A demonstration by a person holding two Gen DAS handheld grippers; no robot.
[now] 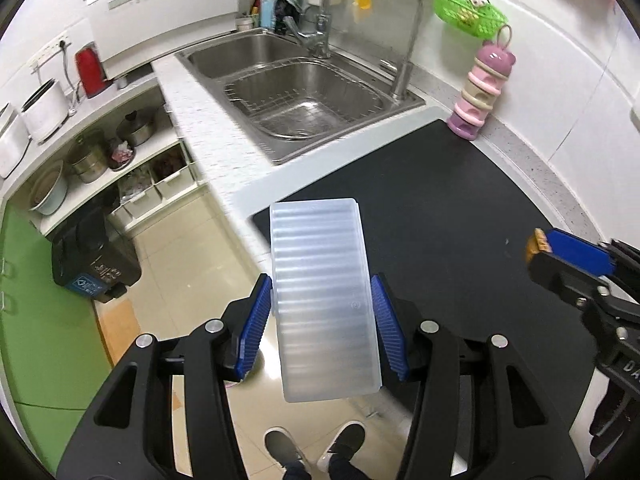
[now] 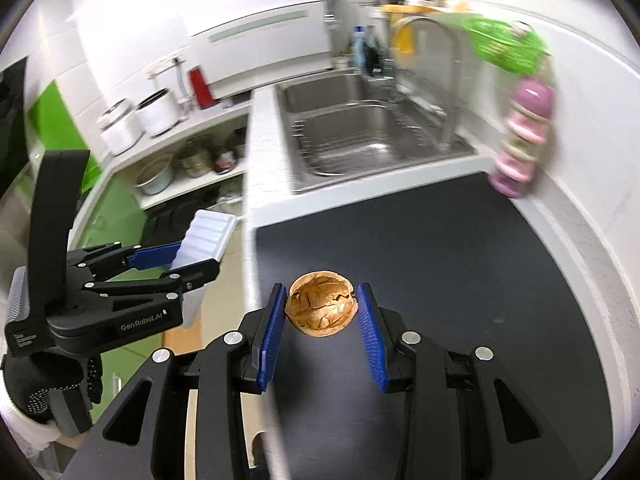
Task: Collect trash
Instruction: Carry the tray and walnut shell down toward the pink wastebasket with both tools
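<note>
My left gripper (image 1: pixel 322 312) is shut on a clear ribbed plastic tray (image 1: pixel 322 300), held lengthwise between its blue pads above the counter's front edge and the floor. That tray (image 2: pixel 206 236) and the left gripper (image 2: pixel 188 258) also show at the left of the right wrist view. My right gripper (image 2: pixel 320 312) is shut on a brown walnut shell half (image 2: pixel 321 309), lifted over the black mat (image 2: pixel 420 280). In the left wrist view the right gripper (image 1: pixel 540 248) enters from the right with the walnut shell (image 1: pixel 536 245) at its tips.
A steel double sink (image 1: pixel 304 92) with a tall faucet (image 1: pixel 404 32) lies beyond the black mat (image 1: pixel 440 200). A pink stacked container (image 1: pixel 480 92) stands by the wall. A dark trash bin (image 1: pixel 94 260) sits on the floor at the left, near shelves of pots. A person's shoes (image 1: pixel 316 452) stand below.
</note>
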